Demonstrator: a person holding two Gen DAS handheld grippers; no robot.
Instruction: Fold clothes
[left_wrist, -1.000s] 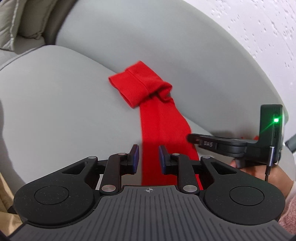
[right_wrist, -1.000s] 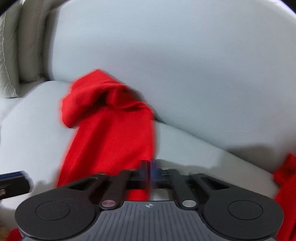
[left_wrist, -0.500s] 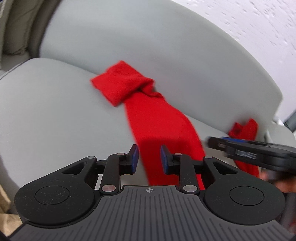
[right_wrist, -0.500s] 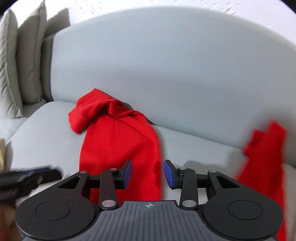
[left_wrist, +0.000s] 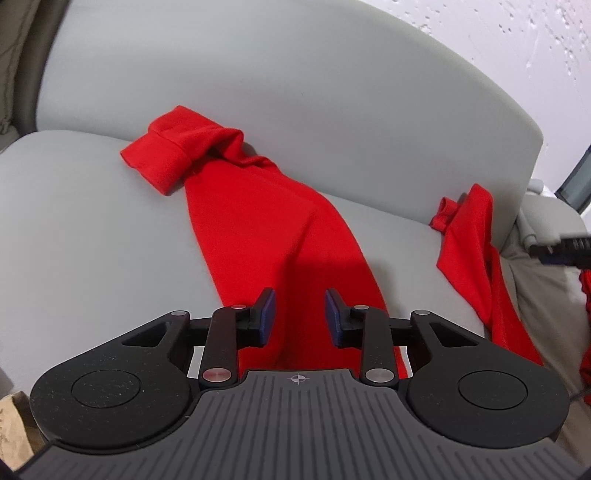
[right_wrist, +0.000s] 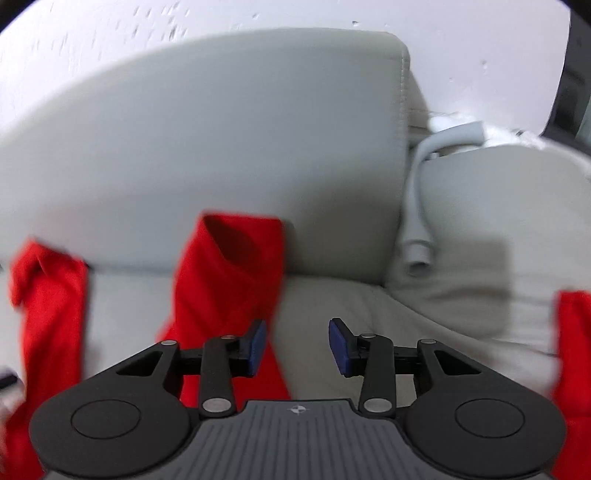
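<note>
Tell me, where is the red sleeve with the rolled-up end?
In the left wrist view, the red sleeve lies on the grey sofa seat, its cuff against the backrest, stretching toward the left tool.

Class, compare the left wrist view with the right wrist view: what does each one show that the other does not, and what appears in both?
Only the left wrist view shows the left gripper, jaws opening above the long red sleeve, and its folded cuff. Only the right wrist view shows the right gripper, jaws opening with nothing between them, and a grey hose beside the backrest. Both show the grey sofa, red garment and white wall.
</note>
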